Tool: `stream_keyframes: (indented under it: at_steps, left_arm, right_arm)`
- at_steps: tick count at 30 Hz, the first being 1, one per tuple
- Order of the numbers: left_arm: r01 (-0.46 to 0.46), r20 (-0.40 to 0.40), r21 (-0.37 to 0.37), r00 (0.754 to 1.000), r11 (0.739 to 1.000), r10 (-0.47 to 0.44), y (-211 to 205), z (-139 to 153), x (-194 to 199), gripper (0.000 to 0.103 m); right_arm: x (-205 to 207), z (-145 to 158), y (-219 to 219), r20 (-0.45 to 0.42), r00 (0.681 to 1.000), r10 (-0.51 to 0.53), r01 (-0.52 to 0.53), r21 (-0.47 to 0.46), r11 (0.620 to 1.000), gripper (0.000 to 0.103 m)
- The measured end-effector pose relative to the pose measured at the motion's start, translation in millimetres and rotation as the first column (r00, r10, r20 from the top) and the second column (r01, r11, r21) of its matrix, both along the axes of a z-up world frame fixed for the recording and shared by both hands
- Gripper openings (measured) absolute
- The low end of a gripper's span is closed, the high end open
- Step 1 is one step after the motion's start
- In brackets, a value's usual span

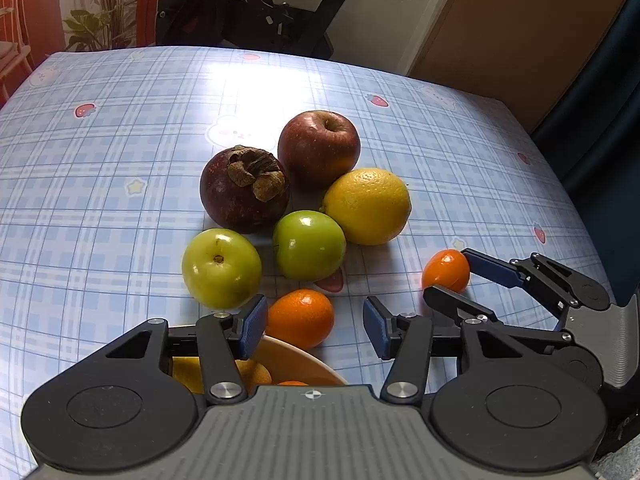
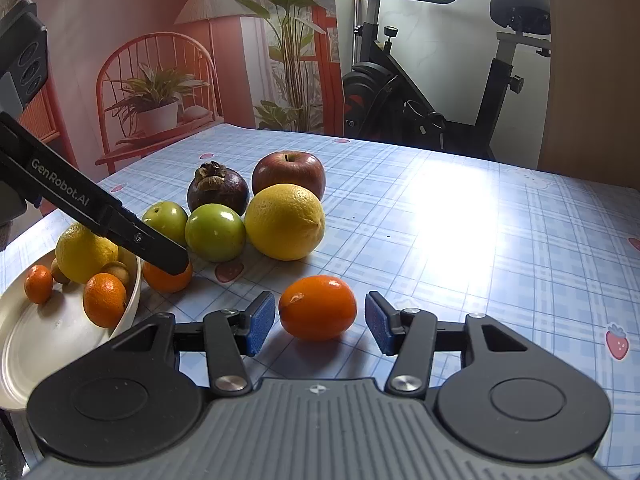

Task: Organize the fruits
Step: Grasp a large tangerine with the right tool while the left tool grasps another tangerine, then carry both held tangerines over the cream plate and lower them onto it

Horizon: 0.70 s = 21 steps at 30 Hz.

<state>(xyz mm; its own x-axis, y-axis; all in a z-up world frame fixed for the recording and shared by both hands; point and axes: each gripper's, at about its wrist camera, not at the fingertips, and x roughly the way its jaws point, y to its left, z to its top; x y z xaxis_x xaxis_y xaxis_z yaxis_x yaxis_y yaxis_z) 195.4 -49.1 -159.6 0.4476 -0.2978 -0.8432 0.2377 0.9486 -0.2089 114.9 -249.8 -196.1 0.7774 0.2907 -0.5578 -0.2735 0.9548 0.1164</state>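
Between the right claw's [image 2: 320, 322] spread pads lies a kumquat [image 2: 317, 307].

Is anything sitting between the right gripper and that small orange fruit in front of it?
Nothing visible. The small orange fruit lies on the tablecloth directly ahead of the right gripper, in line with the gap between its open jaws; neither pad touches it.
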Motion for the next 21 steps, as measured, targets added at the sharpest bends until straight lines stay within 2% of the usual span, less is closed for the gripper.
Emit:
stream_keyframes:
  at_steps: [13, 15, 21]
  left_arm:
    - [0.046, -0.001, 0.086, 0.999, 0.995, -0.047, -12, -10, 6, 0.054]
    - [0.052, -0.007, 0.085, 0.999, 0.995, -0.052, -13, -11, 6, 0.041]
    - [0.068, 0.009, 0.067, 0.998, 0.995, -0.069, -12, -10, 1, 0.040]
  right_arm:
    - [1, -2, 2, -0.010, 1.000, 0.006, -0.006, -0.003, 1.000, 0.053]
    - [2, -3, 2, -0.013, 1.000, 0.007, -0.007, -0.004, 1.000, 0.053]
    - [3, -3, 3, -0.011, 1.000, -0.003, 0.003, -0.003, 1.000, 0.053]
